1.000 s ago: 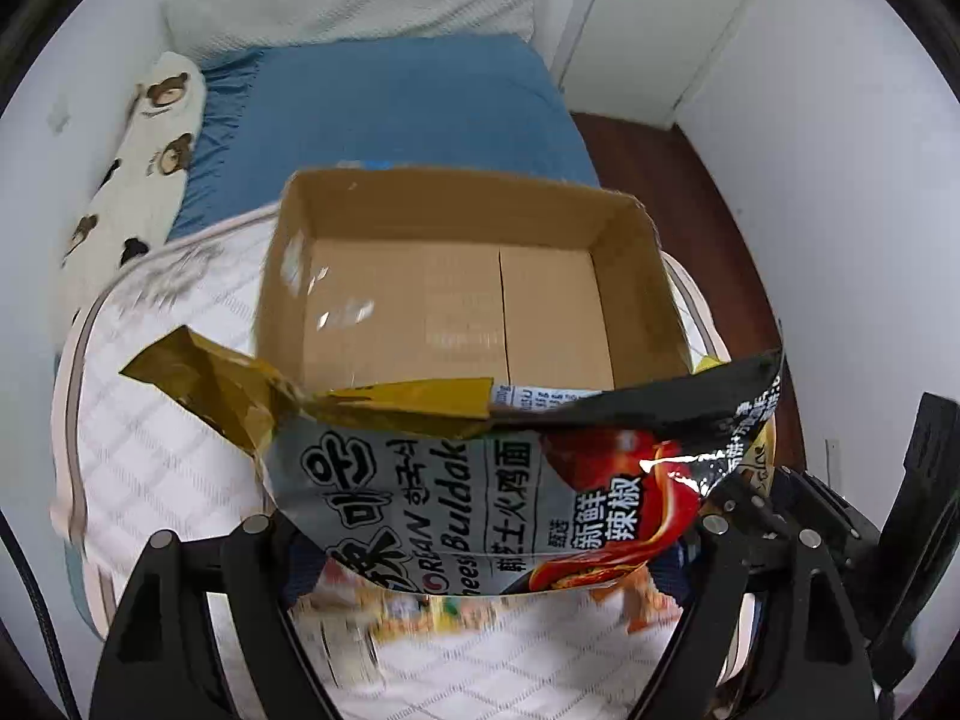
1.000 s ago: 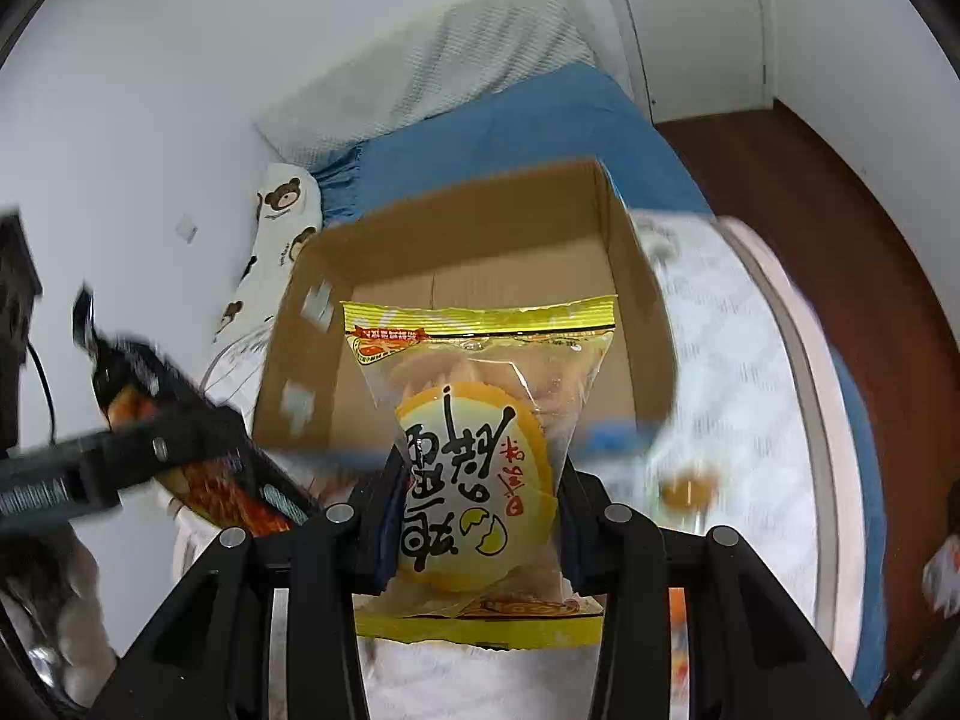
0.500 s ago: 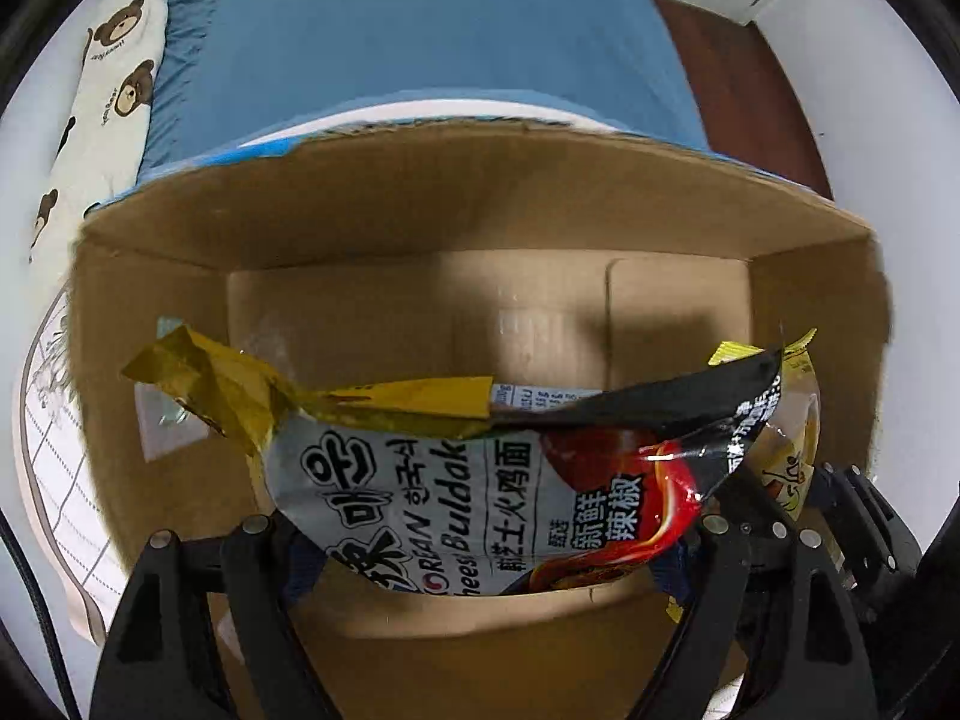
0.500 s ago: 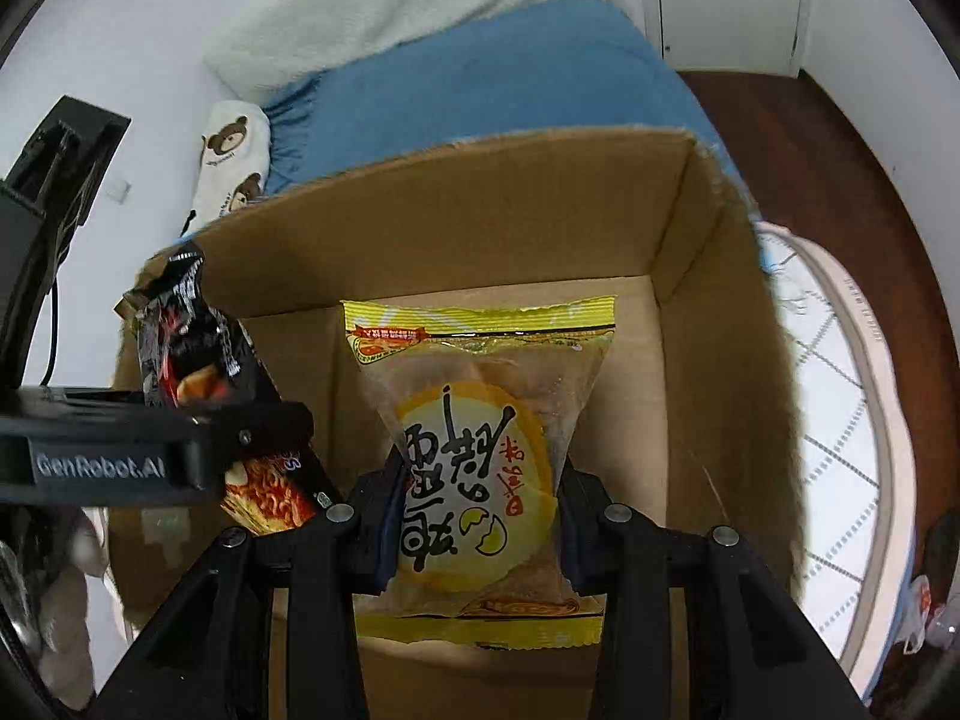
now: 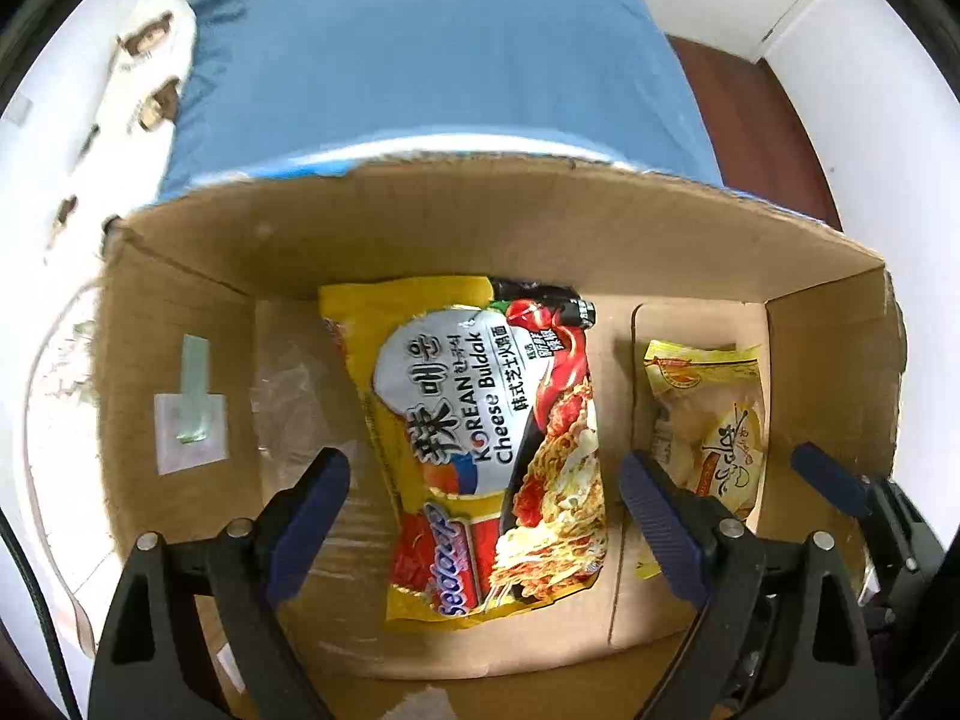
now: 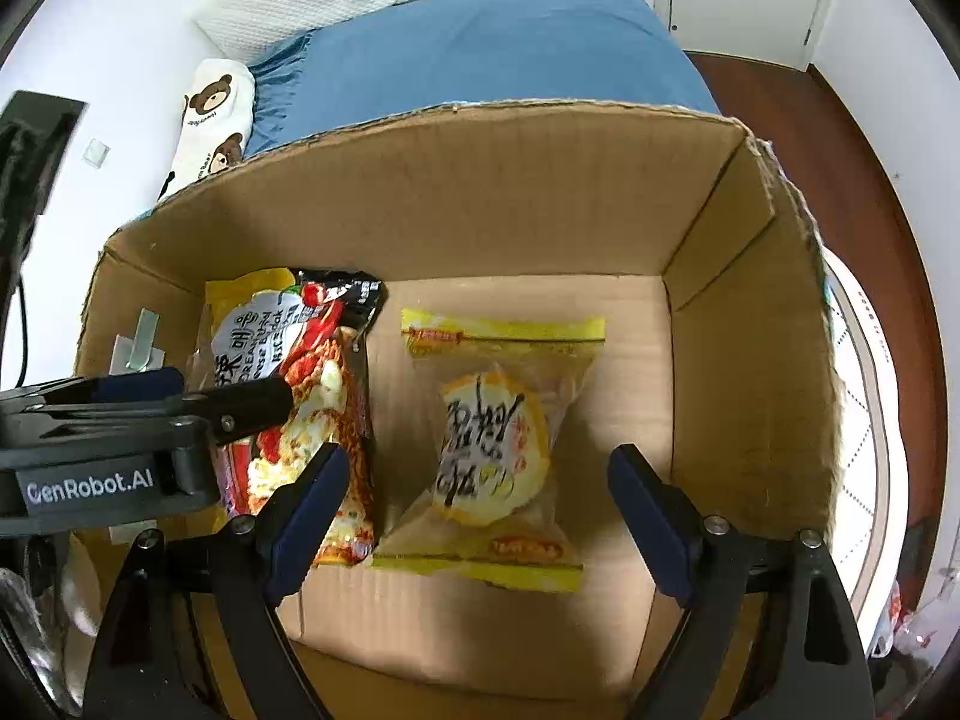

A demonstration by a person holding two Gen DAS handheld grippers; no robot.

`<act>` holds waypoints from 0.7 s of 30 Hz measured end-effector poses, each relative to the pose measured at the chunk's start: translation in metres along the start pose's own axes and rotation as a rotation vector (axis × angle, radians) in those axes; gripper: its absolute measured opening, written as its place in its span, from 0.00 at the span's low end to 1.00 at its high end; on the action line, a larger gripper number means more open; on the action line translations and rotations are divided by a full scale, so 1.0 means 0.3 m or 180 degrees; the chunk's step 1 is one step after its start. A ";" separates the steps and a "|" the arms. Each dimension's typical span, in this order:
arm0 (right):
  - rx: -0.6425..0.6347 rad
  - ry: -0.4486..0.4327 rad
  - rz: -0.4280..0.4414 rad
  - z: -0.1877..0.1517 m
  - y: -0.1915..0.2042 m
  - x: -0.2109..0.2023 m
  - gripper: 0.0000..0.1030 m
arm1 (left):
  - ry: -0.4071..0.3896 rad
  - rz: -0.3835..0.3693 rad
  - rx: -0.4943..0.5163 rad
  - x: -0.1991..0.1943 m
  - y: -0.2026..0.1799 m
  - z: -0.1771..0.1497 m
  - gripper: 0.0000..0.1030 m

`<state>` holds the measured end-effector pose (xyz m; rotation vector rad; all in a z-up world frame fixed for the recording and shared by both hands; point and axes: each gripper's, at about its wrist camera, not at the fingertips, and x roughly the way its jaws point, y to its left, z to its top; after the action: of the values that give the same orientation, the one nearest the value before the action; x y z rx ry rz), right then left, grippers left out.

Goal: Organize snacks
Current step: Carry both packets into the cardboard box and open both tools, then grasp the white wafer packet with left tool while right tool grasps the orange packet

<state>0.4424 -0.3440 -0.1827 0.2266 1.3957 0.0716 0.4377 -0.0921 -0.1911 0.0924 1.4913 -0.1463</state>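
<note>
Left wrist view
Noodle packet (image 5: 492, 444): yellow, silver and black wrapper with red noodle picture, printed "Korean Cheese Buldak"; it lies flat on the floor of the cardboard box (image 5: 480, 222), near the middle.
Noodle packet direction: long axis runs from the near wall to the far wall, tilted a little; the black top seal points at the far wall, the red-and-yellow end at the near wall.
Left gripper (image 5: 483, 483): jaws opening, blue pads spread wide to either side of the packet's lower half, pressing on nothing.
Cake packet (image 5: 711, 420): clear and yellow wrapper, lying by the right wall of the box.
Right gripper (image 5: 834, 483): one blue pad shows at the right wall.
Bed (image 5: 420, 54): blue cover beyond the far wall of the box.

Right wrist view
Cake packet (image 6: 498, 438): clear wrapper with yellow sealed ends and a round yellow cake inside, black writing on it; flat on the box (image 6: 540, 180) floor, about the middle.
Cake packet direction: long axis runs near to far.
Right gripper (image 6: 477, 492): jaws opening, pads wide apart and clear of the wrapper between them.
Noodle packet (image 6: 306, 384): just left of the cake packet, near the left wall.
Left gripper (image 6: 198, 387): reaches in from the left above the noodle packet.
</note>
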 end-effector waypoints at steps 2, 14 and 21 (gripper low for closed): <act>0.0017 0.0007 -0.0069 -0.008 0.007 -0.027 0.87 | -0.0115 0.0013 -0.0001 -0.037 0.003 -0.033 0.90; 0.0010 -0.0134 -0.0279 -0.132 0.070 -0.274 0.87 | -0.0680 0.0211 -0.0047 -0.256 0.006 -0.232 0.90; -0.0044 -0.0326 -0.0314 -0.222 0.090 -0.411 0.87 | -0.0897 0.0147 -0.0021 -0.355 -0.018 -0.326 0.90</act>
<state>0.3575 -0.3324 -0.0685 0.1477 1.3019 -0.0120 0.3328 -0.0783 -0.0923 0.0967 1.2076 -0.1119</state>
